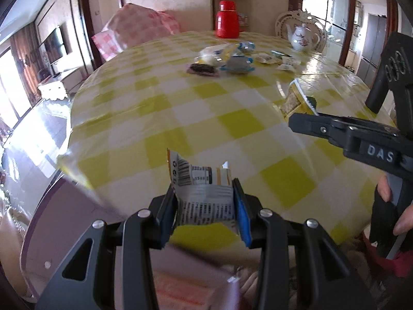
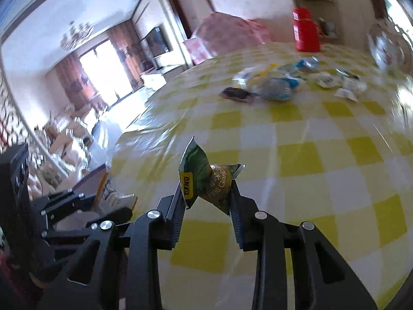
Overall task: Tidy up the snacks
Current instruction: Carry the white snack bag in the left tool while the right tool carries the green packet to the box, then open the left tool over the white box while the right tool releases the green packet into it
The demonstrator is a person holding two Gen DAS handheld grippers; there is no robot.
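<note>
My left gripper (image 1: 205, 193) is shut on a white and orange snack packet (image 1: 204, 188) with a barcode, held above the near edge of the table (image 1: 180, 108). My right gripper (image 2: 207, 191) is shut on a green pea snack packet (image 2: 206, 180), also over the table's near part. The right gripper shows in the left wrist view (image 1: 309, 121) with that packet (image 1: 296, 98). The left gripper shows at the left of the right wrist view (image 2: 77, 201). A pile of loose snacks (image 1: 227, 59) (image 2: 278, 82) lies far across the table.
A red thermos (image 1: 227, 20) (image 2: 306, 31) and a white teapot (image 1: 304, 37) stand at the table's far side. A pink checked bundle (image 1: 134, 31) lies beyond the far left edge. A purple-rimmed box (image 1: 64, 219) sits below the table's near edge. A hand (image 1: 392, 206) grips the right tool.
</note>
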